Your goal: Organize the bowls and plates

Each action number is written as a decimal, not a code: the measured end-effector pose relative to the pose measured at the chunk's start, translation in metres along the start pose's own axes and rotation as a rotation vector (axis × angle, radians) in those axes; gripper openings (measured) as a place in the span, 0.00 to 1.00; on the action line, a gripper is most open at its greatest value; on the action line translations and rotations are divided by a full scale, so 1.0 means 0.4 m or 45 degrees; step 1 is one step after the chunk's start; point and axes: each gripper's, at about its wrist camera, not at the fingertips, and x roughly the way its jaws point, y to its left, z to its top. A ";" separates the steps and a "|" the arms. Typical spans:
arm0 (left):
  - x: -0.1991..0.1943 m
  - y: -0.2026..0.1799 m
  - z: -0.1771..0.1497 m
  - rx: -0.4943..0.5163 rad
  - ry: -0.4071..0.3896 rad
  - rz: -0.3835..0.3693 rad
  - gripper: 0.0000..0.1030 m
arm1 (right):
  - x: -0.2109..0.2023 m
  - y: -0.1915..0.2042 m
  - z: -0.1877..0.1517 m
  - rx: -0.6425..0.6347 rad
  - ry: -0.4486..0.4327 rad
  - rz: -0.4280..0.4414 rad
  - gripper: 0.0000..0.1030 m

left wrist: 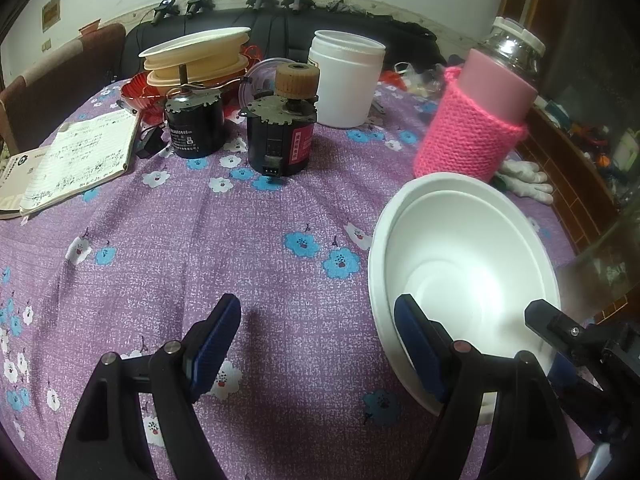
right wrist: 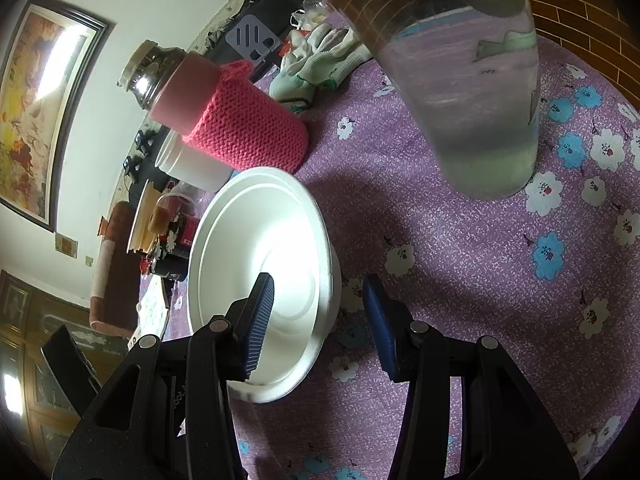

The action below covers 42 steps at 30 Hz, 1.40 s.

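White bowl (right wrist: 264, 248) astride right gripper's (right wrist: 320, 300) pad.

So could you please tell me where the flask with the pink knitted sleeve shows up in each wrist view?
Left wrist view: the flask stands upper right, just behind the white bowl.
Right wrist view: the flask appears tilted, upper left of centre, above the white bowl.
Shared landmark: the white gloves beside the flask.

A lived-in home room: a table under a purple floral cloth (left wrist: 168, 248) carries a flask in a pink knitted sleeve (left wrist: 476, 136), an open handwritten notebook (left wrist: 80, 156), two small electric motors (left wrist: 280, 136) and disposable bowls (left wrist: 468, 272). A framed painting (right wrist: 36, 96) hangs on the white wall; wooden cabinets stand alongside.
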 end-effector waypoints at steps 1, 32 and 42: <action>0.000 0.000 0.000 -0.001 0.001 0.000 0.77 | -0.001 0.000 -0.001 0.001 0.000 0.001 0.45; -0.006 -0.004 0.005 -0.016 -0.009 -0.018 0.77 | 0.017 0.005 -0.005 0.000 0.021 -0.006 0.45; -0.006 -0.005 0.006 -0.019 -0.007 -0.023 0.77 | 0.022 0.005 -0.006 0.002 0.024 -0.005 0.45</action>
